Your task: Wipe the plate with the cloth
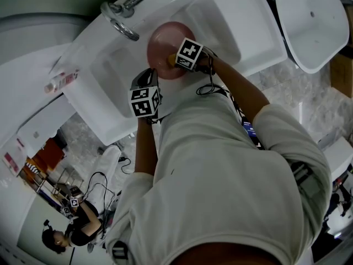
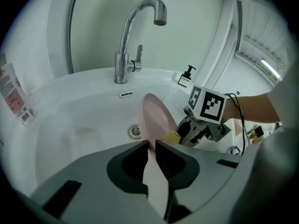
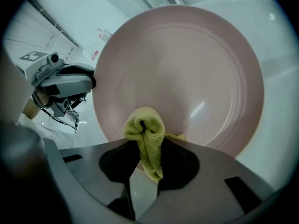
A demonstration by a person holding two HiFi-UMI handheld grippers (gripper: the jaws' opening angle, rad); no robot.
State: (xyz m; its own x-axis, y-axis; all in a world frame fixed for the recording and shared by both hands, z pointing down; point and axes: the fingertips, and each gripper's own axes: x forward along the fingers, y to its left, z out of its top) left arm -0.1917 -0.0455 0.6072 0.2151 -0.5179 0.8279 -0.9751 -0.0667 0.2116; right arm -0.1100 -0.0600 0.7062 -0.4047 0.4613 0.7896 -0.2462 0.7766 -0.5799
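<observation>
**Pink plate** [image 3: 187, 73]: it stands on edge over the basin, out in front of the faucet [image 2: 135, 31], with its hollow face turned to my right gripper [image 3: 148, 149]. My left gripper [image 2: 152, 146] is clamped on the rim farthest from the faucet, its jaws closed to the rim's thickness.

**Yellow cloth** [image 3: 145, 134]: it is bunched and pinched between the right gripper's jaws, with its folded end pressed on the plate's lower face.

**Risks, in my judgement:**
- The left gripper has only a thin bite of rim. Wiping pressure from the cloth side could lever the plate round in the jaws or slip it free. It would then drop into the white sink [image 2: 70, 106] below the faucet.
- The cloth is a narrow wad, so the hard jaw tips sit close behind it. Pushing deeper could bring them onto the plate.
- Dragging sideways could tug the cloth out of the pinch.

**Not determinable:**
- The plate's back face shows in no view.
- I cannot tell how deep the rim sits in the jaws.
- I cannot tell whether the plate is wet or soiled.
- In the head view, my torso and arms cover the sink edge opposite the faucet, and the marker cubes mask both sets of jaws.
</observation>
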